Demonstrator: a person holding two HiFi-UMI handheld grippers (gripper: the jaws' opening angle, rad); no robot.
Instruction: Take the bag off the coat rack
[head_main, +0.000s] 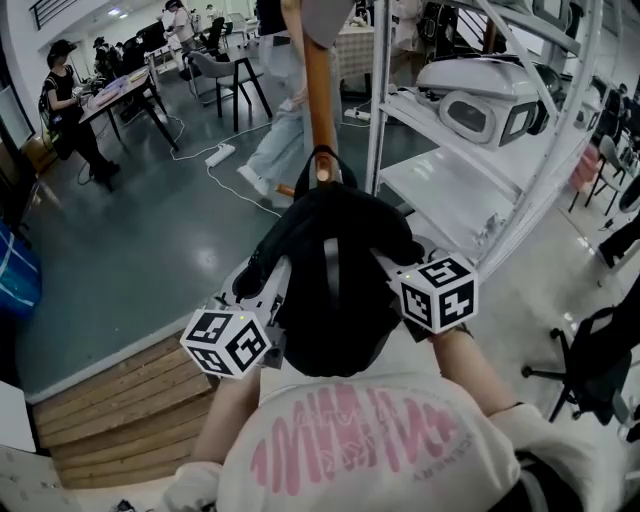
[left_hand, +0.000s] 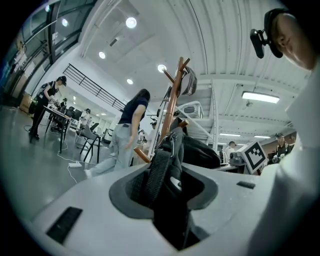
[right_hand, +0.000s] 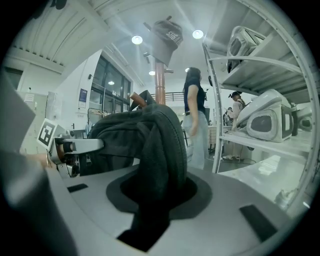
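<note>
Left tongs (head_main: 268, 300) and right tongs (head_main: 395, 275), narrowly apart, tight on black bag (head_main: 335, 290).

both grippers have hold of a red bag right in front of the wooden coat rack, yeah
No, the bag is black, not red; the head view shows it. The left gripper and right gripper do both have hold of it in front of the wooden coat rack.
</note>
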